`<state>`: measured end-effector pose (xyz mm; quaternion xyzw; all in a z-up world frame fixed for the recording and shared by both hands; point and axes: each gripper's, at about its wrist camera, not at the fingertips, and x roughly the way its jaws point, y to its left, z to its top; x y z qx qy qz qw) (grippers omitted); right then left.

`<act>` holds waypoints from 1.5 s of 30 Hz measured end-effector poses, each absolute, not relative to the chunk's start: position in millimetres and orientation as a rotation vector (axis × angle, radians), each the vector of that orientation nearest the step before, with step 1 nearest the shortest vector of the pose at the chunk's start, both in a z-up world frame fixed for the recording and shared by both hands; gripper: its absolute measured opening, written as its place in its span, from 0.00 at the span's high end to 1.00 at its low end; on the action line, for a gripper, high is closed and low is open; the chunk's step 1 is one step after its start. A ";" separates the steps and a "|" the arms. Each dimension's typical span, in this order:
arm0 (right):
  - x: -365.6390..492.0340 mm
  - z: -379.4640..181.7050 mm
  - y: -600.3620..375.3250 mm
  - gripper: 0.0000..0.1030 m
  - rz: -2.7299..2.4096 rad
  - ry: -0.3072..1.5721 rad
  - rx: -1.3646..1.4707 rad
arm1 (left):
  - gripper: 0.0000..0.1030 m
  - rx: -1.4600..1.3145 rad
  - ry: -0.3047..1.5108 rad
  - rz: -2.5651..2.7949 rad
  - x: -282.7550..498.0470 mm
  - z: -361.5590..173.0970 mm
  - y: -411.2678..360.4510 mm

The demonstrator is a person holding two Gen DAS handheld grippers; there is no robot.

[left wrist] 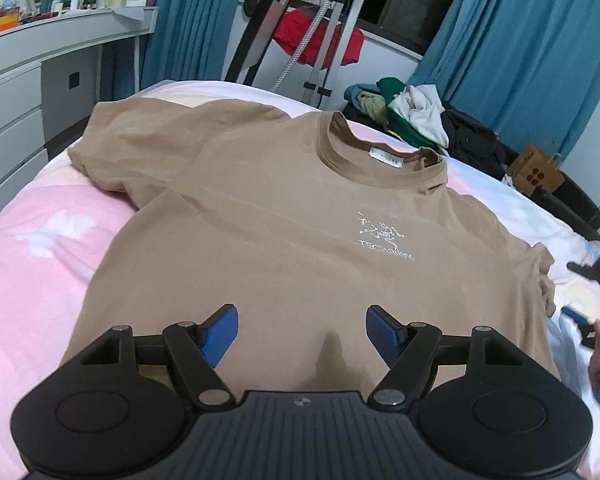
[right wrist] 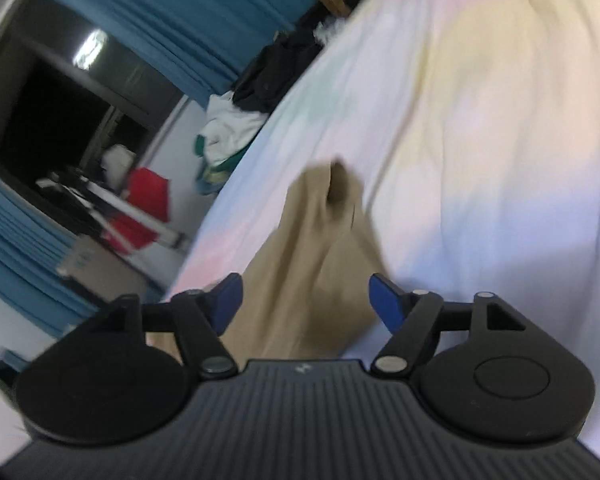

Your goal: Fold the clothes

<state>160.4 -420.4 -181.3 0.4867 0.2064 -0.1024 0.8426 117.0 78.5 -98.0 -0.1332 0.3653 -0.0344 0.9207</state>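
- We are looking at the tan T-shirt (left wrist: 300, 216), which is lying spread flat on the bed (left wrist: 40, 248), front side up.
- Our left gripper (left wrist: 302, 330) is hovering wide open over the hem, holding nothing.
- Our right gripper (right wrist: 305, 300) is standing wide open over the sleeve (right wrist: 332, 220), gripping nothing.
- We are judging that no fold is made yet; all folding is remaining.

The left gripper (left wrist: 302, 334) points down a bit, and its two blue fingers (left wrist: 220, 334) are spread wide apart with nothing held. The right gripper (right wrist: 306, 302) is tipped sideways, and its blue fingers (right wrist: 386, 304) are wide apart too.
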 end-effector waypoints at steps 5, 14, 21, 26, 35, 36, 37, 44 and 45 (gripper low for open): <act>165.0 -209.5 -408.4 0.29 -0.165 0.518 1.119 | 0.26 -0.330 0.739 -0.031 113.5 -89.7 94.8; 216.3 -211.9 -407.3 0.28 -0.153 0.372 0.906 | 0.26 -0.387 0.781 -0.022 124.5 -101.9 99.7; 273.6 -205.8 -394.1 0.78 -0.225 0.413 0.623 | 0.26 -0.391 0.803 -0.032 137.5 -112.1 93.3; 274.2 -179.5 -365.4 0.92 -0.305 0.375 0.407 | 0.26 -0.408 0.797 -0.038 141.2 -109.6 91.2; 267.5 -99.0 -273.1 0.92 -0.388 0.276 0.065 | 0.26 -0.419 0.708 -0.012 119.0 -80.2 108.5; 267.0 -96.0 -257.8 0.92 -0.382 0.277 0.032 | 0.26 -0.420 0.698 -0.007 116.6 -77.0 112.1; 266.4 -92.9 -242.5 0.92 -0.376 0.277 -0.002 | 0.26 -0.422 0.688 -0.003 114.2 -73.8 115.8; 284.3 -121.1 -129.8 0.91 -0.253 0.342 -0.214 | 0.26 -0.468 0.640 0.047 105.0 -62.8 146.8; 287.8 -130.7 -116.3 0.91 -0.240 0.363 -0.232 | 0.26 -0.474 0.639 0.059 105.4 -63.5 151.3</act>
